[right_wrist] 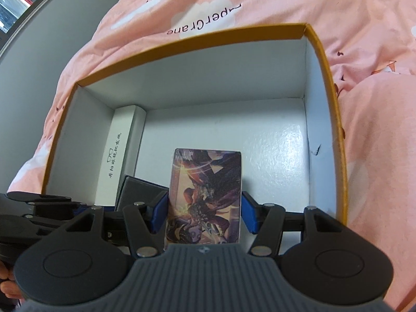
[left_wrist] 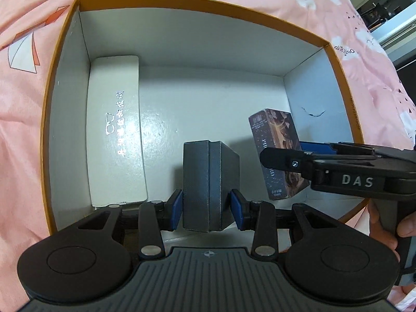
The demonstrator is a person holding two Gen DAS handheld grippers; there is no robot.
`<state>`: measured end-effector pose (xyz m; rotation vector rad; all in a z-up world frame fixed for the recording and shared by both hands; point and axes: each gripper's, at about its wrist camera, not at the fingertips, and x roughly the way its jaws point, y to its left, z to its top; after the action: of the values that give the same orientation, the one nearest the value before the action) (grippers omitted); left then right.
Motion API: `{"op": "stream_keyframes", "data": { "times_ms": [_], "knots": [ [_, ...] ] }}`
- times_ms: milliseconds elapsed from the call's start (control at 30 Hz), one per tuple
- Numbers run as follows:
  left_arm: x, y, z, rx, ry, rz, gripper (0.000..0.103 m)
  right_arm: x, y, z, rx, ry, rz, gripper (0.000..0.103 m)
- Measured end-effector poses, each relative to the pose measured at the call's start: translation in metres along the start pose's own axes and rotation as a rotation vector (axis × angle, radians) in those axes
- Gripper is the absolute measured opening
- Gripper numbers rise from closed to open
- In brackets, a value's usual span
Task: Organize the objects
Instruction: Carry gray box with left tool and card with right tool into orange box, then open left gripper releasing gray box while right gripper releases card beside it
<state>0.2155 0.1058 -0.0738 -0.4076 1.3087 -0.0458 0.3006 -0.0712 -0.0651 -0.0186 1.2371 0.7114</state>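
A big box (left_wrist: 338,59) with an orange rim and white inside fills both views. It sits on a pink blanket (left_wrist: 23,130). The blanket has the words "PaperCrane" printed upside down at the top of each view.

In the left wrist view, the left claw (left_wrist: 206,205) at the bottom middle grips a dark grey box (left_wrist: 208,182) between its blue pads (left_wrist: 176,208). The grey box is inside the big box, near its floor. I cannot tell if it touches the floor.

The right claw (right_wrist: 204,214) grips a picture box (right_wrist: 205,197) with a shiny cartoon drawing on it. The picture box is held between blue pads at the bottom middle of the right wrist view. In the left wrist view it shows on the right, tilted, just beside the grey box. The right claw's arm there has the letters "DAS" on it.

A long white case (left_wrist: 114,135) lies flat on the left side of the big box. It has a little silver glasses drawing and silver writing too small to read.

A small dark mark (left_wrist: 313,113) is on the right inner wall.
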Motion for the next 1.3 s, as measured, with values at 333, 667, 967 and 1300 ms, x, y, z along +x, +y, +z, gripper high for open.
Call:
{"op": "stream_keyframes", "data": {
  "times_ms": [333, 667, 967, 1300],
  "knots": [
    [-0.020, 0.000, -0.012, 0.050, -0.055, 0.068, 0.058, 0.015, 0.007, 0.000, -0.038, 0.029, -0.058, 0.060],
    [-0.054, 0.002, -0.003, 0.049, -0.261, 0.028, 0.058, 0.037, 0.023, -0.002, -0.068, 0.113, -0.094, 0.060],
    [-0.048, 0.007, -0.009, 0.049, -0.285, 0.000, 0.058, 0.054, 0.030, 0.006, -0.039, 0.207, -0.083, 0.062],
    [-0.051, 0.008, -0.017, 0.049, -0.311, -0.019, 0.058, 0.052, 0.021, 0.008, 0.011, 0.235, -0.055, 0.051]
  ]
}}
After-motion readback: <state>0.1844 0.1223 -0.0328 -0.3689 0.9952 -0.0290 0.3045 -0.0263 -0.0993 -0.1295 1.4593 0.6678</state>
